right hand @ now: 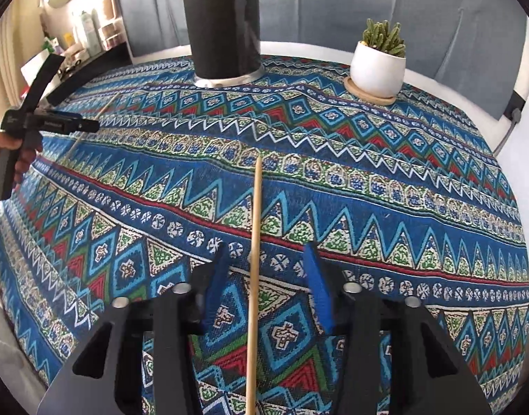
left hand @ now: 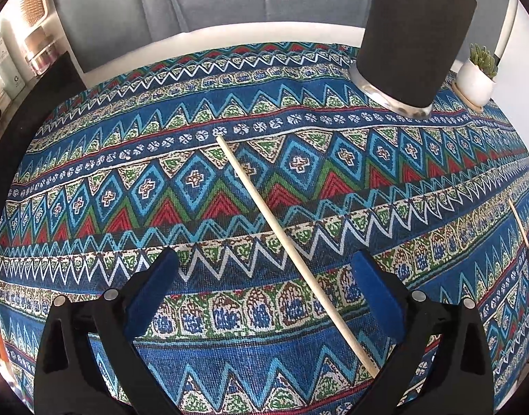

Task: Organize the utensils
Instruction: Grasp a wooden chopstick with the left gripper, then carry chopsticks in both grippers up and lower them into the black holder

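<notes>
A pale wooden chopstick (left hand: pixel 292 249) lies on the patterned tablecloth (left hand: pixel 133 180) between the fingers of my open left gripper (left hand: pixel 264 263), nearer the right finger. A second chopstick (right hand: pixel 254 276) lies between the fingers of my open right gripper (right hand: pixel 264 252), untouched by either pad. A black cylindrical utensil holder (right hand: pixel 224 27) stands at the far side of the table with stick tips poking from its top; it also shows in the left wrist view (left hand: pixel 413 31). The left gripper (right hand: pixel 74 125) appears at the left of the right wrist view, above its chopstick (right hand: pixel 91 128).
A small cactus in a white pot (right hand: pixel 376 65) on a wooden coaster stands right of the holder. A grey sofa (right hand: pixel 333 7) lies behind the table. A shelf with bottles and jars (left hand: pixel 18 55) is at the far left. The right gripper's chopstick (left hand: pixel 522 231) shows at the right edge.
</notes>
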A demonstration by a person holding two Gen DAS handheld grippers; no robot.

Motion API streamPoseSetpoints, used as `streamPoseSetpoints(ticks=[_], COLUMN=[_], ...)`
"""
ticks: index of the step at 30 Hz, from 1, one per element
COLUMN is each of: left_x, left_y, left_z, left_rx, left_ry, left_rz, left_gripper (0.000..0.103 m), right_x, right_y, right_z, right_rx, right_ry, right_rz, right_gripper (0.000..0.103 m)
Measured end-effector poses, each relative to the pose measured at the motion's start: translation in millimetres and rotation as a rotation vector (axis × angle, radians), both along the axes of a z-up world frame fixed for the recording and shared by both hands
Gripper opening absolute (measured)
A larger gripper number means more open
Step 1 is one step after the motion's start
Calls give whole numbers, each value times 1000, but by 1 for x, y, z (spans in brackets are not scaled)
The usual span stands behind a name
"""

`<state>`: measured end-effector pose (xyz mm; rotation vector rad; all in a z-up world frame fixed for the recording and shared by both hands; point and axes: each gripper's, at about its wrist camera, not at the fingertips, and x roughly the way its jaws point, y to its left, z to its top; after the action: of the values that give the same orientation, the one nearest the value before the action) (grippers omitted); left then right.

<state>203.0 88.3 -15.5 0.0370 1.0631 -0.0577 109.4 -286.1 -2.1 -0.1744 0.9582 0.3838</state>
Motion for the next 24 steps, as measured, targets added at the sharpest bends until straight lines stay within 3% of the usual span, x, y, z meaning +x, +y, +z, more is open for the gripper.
streamPoseSetpoints(ticks=[1,3,5,8,13,17,24], left_x=[-1,-7,-16,-24,-47,-76,-111], left_y=[2,6,15,29,44,53,54], left_z=[-1,3,9,10,12,17,58], left_rx=[-3,-5,-20,-47,-78,-97,-126], left_ry=[-17,-62,-76,-71,-64,-72,-183], left_rz=[-6,-11,-19,-44,-24,-30,-40], left_gripper=[96,79,38,11,6,5,5], right_x=[0,-1,-3,-10,-26,-41,-61], right_y=[-3,-11,-18,-24,-43,-70,-97], right_z=[1,1,1,2,8,15,44], right_rx=[13,42,69,59,102,195,245], right_ry=[6,4,1,-20,-51,-70,-159], right_rz=[-5,-25,-43,-68,-109,-195,-265], right_gripper=[8,5,5,5,5,5,5])
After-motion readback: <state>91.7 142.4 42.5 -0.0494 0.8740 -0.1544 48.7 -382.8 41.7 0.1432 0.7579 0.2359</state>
